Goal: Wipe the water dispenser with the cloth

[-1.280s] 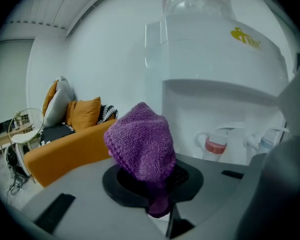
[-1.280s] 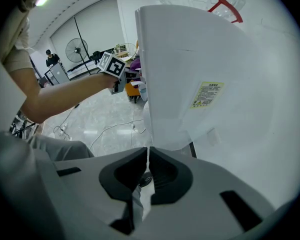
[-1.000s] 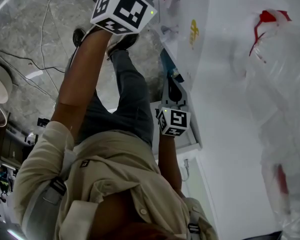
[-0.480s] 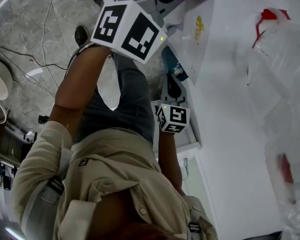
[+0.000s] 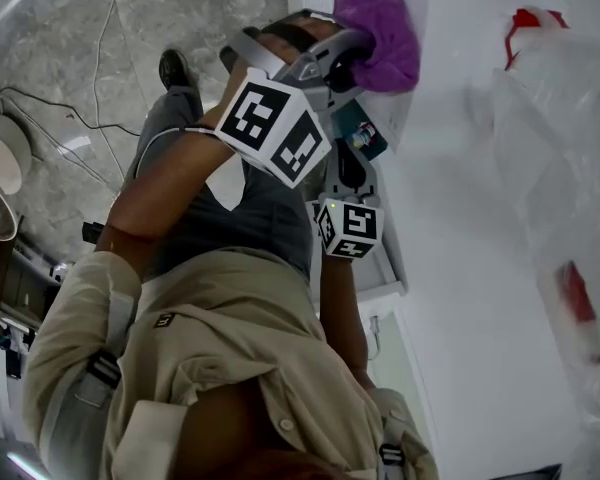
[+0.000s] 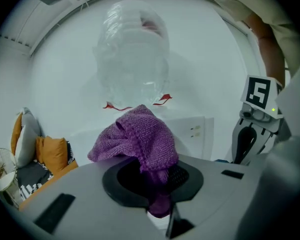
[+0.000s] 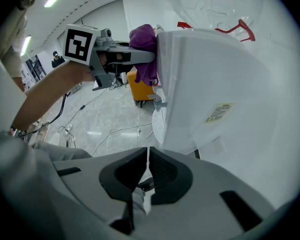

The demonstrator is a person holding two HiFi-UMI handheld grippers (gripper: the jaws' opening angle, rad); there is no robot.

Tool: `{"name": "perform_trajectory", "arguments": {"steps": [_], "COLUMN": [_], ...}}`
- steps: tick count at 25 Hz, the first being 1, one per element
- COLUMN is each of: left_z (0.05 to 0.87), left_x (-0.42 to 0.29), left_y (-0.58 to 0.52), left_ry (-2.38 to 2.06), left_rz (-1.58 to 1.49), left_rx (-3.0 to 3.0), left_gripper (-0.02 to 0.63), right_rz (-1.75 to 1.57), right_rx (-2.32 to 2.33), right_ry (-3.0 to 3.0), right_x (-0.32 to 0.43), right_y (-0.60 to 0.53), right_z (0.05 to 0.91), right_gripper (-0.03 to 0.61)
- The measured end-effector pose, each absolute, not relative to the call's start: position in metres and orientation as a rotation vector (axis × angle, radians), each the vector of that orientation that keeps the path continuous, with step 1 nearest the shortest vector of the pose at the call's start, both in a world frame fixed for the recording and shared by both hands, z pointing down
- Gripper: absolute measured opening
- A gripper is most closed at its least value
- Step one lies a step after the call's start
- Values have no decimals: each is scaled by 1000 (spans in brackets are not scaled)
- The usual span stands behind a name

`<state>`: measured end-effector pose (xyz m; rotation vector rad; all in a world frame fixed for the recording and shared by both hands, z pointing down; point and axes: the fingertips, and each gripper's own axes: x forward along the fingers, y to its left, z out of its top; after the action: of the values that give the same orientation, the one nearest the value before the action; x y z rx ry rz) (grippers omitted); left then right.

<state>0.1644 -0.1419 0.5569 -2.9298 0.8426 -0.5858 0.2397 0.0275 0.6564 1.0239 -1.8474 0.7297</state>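
Note:
My left gripper (image 5: 352,56) is shut on a purple cloth (image 5: 378,40) and holds it against the upper edge of the white water dispenser (image 5: 450,178). In the left gripper view the cloth (image 6: 136,140) bunches above the shut jaws (image 6: 157,184), with the clear water bottle (image 6: 135,59) behind it. The right gripper (image 5: 348,173) hangs lower beside the dispenser's side, shut with nothing held. From the right gripper view its shut jaws (image 7: 146,166) point past the dispenser's white body (image 7: 215,84) toward the left gripper (image 7: 110,54) and cloth (image 7: 145,46).
A clear plastic bag with red handles (image 5: 555,138) covers the bottle on the dispenser. Cables (image 5: 70,118) cross the marble floor at the left. The person's legs and a shoe (image 5: 175,68) are below. Orange cushions (image 6: 50,151) lie to the left of the dispenser.
The left gripper has drawn back along the dispenser, bringing the purple cloth into the head view and sliding it along the upper edge. The right gripper has stayed put.

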Motion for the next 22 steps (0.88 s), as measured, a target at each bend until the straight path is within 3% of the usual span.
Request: {"name": "perform_trajectory", "arguments": {"steps": [22], "left_z": [566], "left_x": [241], "left_y": [-40], "left_ry": [590], "left_rz": [-637], "left_rx": [-3037], "left_gripper": [69], "right_rz": [715], "right_rx": [1030], "right_ry": [-1832], "right_x": [264], "right_y": [58], "right_z": [646], "right_gripper": [28]}}
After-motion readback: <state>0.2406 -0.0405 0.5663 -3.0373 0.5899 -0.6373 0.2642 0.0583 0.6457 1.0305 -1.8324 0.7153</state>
